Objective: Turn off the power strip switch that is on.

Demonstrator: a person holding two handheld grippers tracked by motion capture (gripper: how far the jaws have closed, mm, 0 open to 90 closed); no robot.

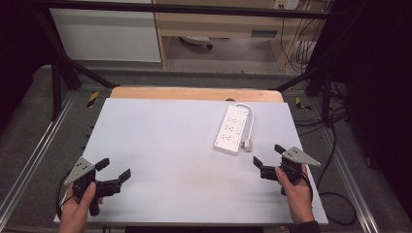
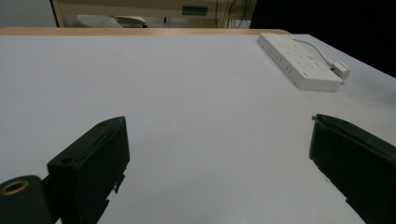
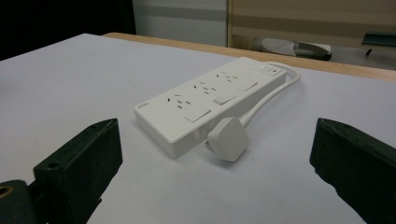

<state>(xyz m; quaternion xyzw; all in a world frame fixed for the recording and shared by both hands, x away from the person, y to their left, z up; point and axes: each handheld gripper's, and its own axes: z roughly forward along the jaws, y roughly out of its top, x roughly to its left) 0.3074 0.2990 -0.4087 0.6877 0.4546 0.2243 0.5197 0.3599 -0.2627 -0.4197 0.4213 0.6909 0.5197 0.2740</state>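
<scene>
A: How far along was the work at that point?

B: By my reading, barely begun. The white tabletop (image 1: 160, 160) filled the middle of the high view, and the white power strip (image 1: 232, 129) lay flat on it right of centre, untouched. Its cord (image 1: 251, 119) looped along its right side, and the plug (image 1: 247, 144) rested on the tabletop just beside the strip's near corner, not pushed into any socket.

A: And the grippers?

B: The right hand-held gripper (image 1: 268, 156) sat at the lower right of the high view, jaws spread wide and empty, near the strip but apart from it. In the right gripper view the strip (image 3: 210, 100) and plug (image 3: 227, 138) lay between and beyond the jaws. The left hand-held gripper (image 1: 113, 170) was at the lower left, also wide and empty, well apart from the strip.

A: What was left, then?

B: Everything, I'd judge: reaching, grasping, whatever handling followed.

A: Anything in the way?

B: Nothing stood between either gripper and the strip. Only the cord curled close by the plug might have snagged.
</scene>
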